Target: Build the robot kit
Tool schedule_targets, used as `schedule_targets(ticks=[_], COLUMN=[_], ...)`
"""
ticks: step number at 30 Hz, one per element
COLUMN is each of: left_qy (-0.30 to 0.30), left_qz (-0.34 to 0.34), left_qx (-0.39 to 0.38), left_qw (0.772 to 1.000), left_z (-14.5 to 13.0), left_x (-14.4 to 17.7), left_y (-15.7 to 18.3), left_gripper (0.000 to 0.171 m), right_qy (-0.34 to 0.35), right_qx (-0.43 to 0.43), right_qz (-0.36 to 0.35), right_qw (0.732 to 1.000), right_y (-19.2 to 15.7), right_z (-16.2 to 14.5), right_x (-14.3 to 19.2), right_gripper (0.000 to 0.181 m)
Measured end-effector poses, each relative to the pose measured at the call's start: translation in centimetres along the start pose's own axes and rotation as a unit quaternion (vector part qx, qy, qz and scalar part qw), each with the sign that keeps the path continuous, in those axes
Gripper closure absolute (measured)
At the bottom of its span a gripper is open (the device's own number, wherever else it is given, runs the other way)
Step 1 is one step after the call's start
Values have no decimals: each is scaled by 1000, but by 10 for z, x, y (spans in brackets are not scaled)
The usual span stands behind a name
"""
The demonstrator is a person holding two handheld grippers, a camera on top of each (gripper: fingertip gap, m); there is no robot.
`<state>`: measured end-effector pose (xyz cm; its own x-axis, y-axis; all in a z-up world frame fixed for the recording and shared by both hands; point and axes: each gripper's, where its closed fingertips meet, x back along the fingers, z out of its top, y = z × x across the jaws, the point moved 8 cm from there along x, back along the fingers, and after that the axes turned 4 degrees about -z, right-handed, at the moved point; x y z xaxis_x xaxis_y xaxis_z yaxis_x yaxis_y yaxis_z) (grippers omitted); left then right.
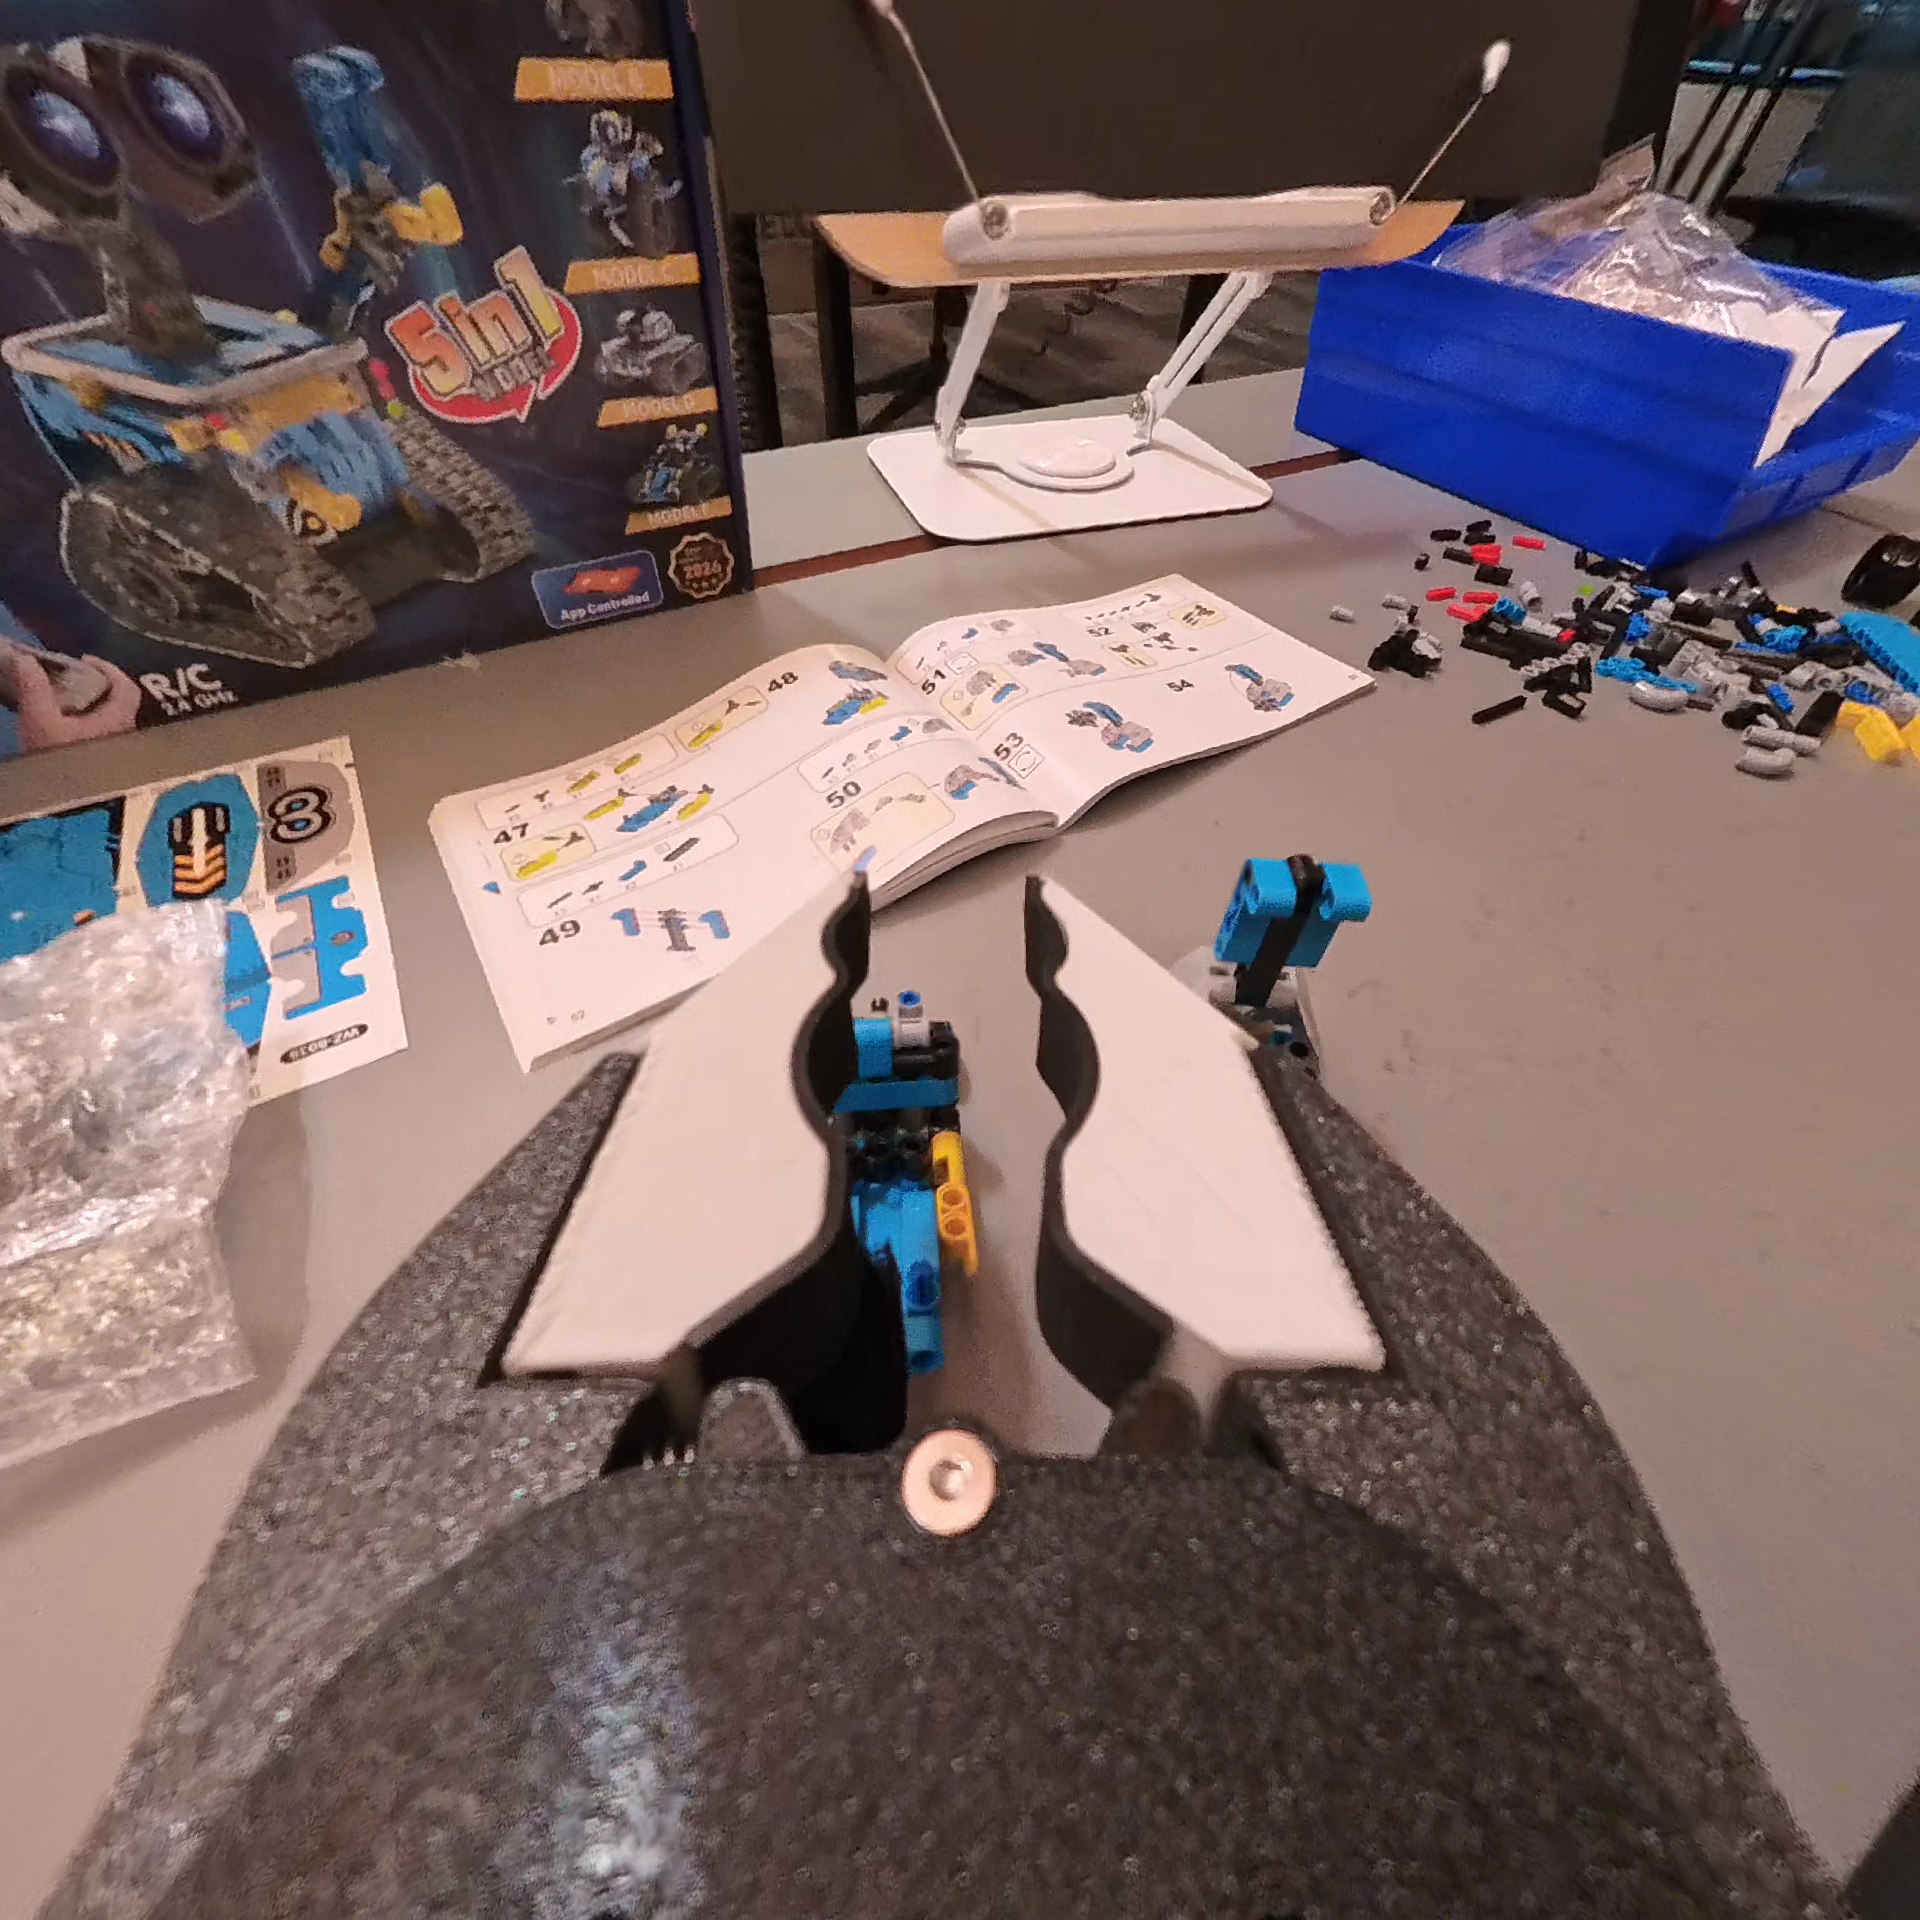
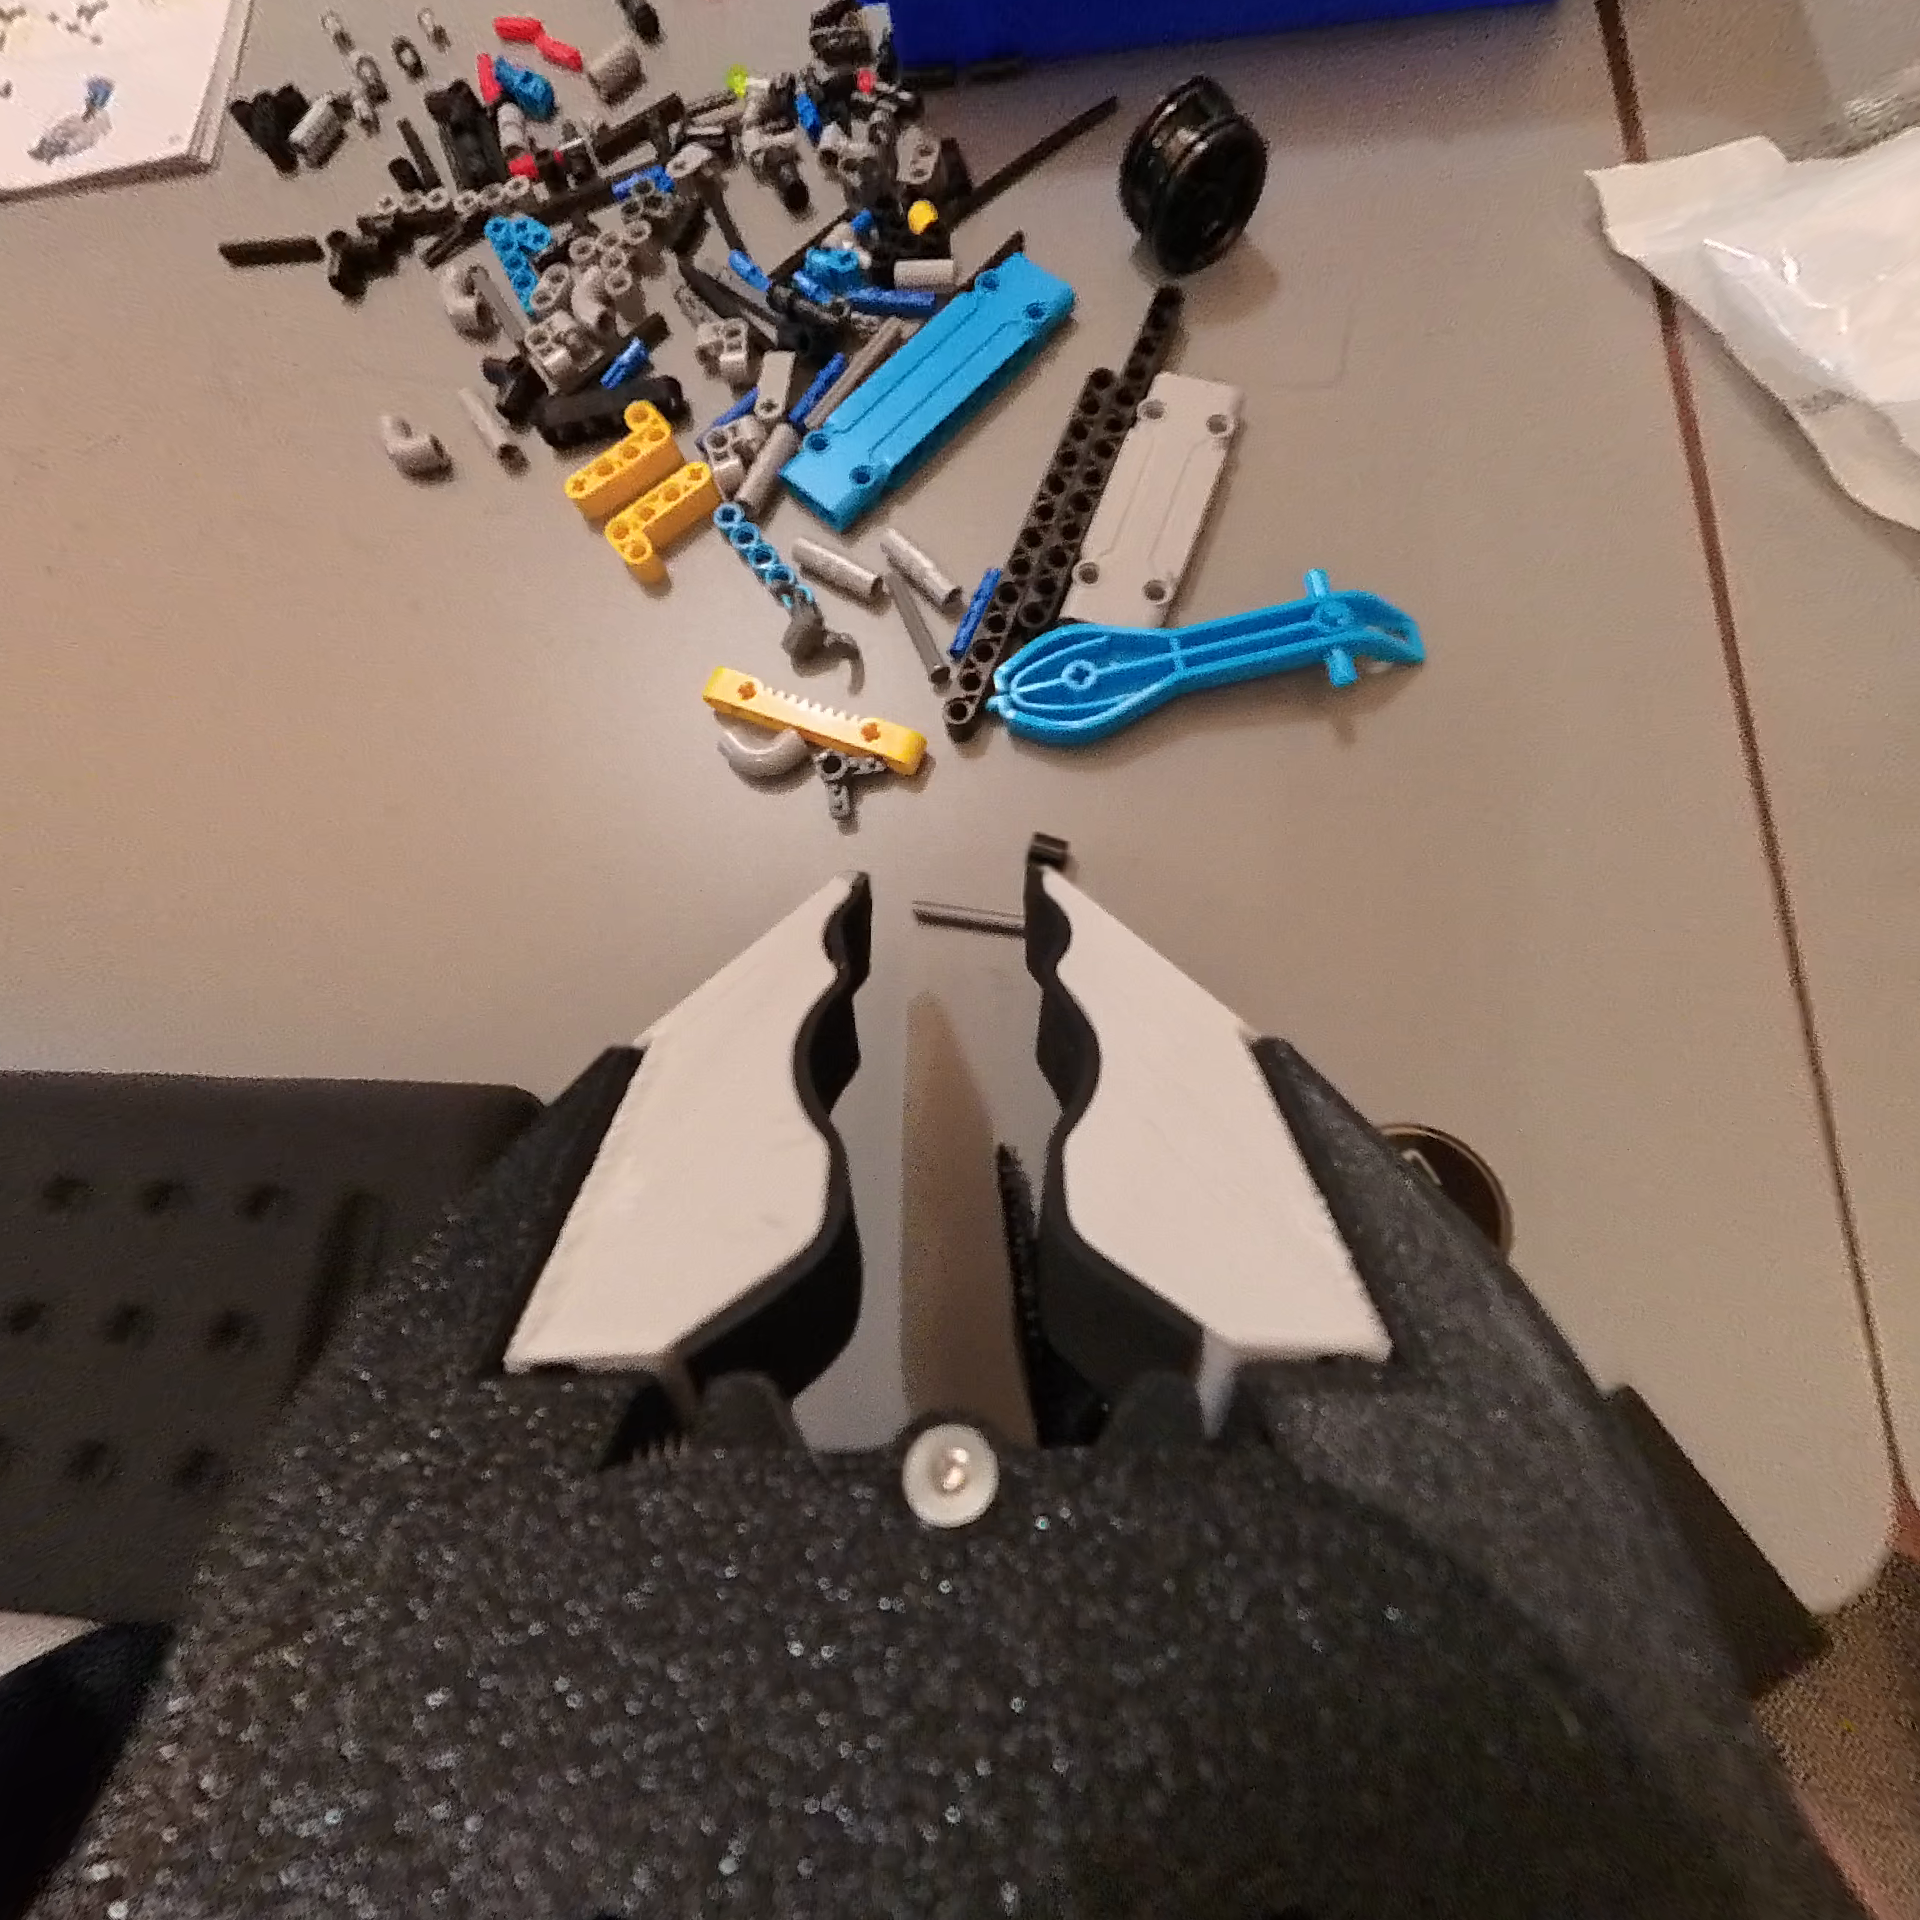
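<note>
fingers (image 1: 727, 1122) round 1 brick assy (image 1: 909, 1143)

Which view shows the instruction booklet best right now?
The left wrist view: the booklet lies open on the table ahead of the left gripper, both pages in full sight. The right wrist view catches only one corner of it at its top left edge.

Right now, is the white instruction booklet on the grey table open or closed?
Open. The white instruction booklet lies flat on the grey table, two facing pages of building diagrams spread either side of its centre fold.
</note>
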<state>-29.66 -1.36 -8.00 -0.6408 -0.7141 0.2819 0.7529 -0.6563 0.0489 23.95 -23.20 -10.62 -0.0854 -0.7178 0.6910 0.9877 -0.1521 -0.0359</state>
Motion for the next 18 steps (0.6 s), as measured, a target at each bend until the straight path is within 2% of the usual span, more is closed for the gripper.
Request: schedule_targets(ticks=[3,10,18], left_qy=[-14,5,-6], left_qz=[-4,6,6], left_qx=[21,37,32], left_qw=[1000,999,999], left_z=[-5,-4,-6], left_x=[0,9,7], left_y=[-3,-7,-6], left_gripper=[142,142,142], right_qy=[6,23,18], right_qx=[21,70,104], right_qz=[27,87,70], right_qw=[999,993,992], right_y=[-16,-53,-34], right_z=[3,30,70], right_x=[-11,-38,-71], right_gripper=[153,155,155])
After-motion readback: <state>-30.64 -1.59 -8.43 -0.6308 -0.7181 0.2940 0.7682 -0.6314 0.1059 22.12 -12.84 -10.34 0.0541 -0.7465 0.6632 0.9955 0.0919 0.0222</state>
